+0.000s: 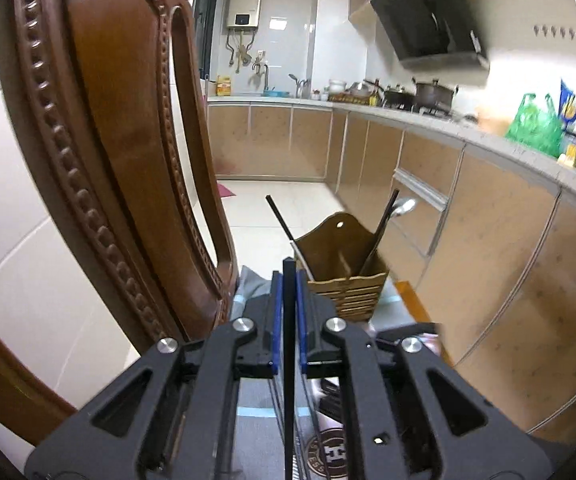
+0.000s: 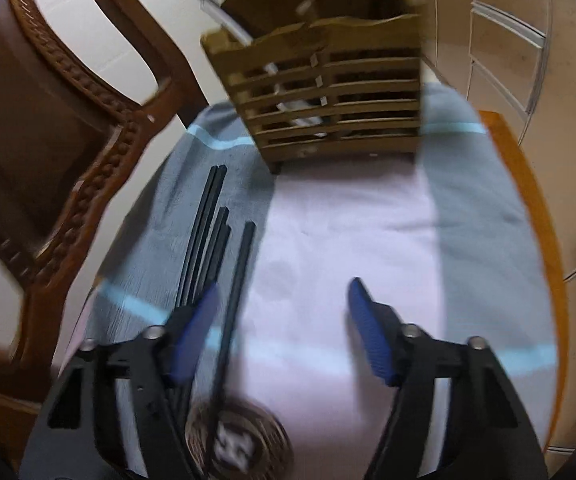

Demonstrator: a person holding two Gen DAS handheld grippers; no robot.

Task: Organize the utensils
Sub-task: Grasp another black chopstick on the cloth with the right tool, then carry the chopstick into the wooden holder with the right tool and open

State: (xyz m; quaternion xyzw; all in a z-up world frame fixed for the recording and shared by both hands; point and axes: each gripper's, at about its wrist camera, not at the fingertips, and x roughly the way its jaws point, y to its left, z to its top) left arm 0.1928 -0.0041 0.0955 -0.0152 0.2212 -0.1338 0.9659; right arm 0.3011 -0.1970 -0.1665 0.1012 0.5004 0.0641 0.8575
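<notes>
Fingers around chopstick, left view only

Left wrist view: raised, facing nearly level across the wooden utensil holder into the kitchen, carved chair close at left.

Right wrist view: tilted steeply down, close over the grey cloth and loose black chopsticks; motion-blurred.

Shared ground (both views): the holder, the chair, the cloth edge.
</notes>
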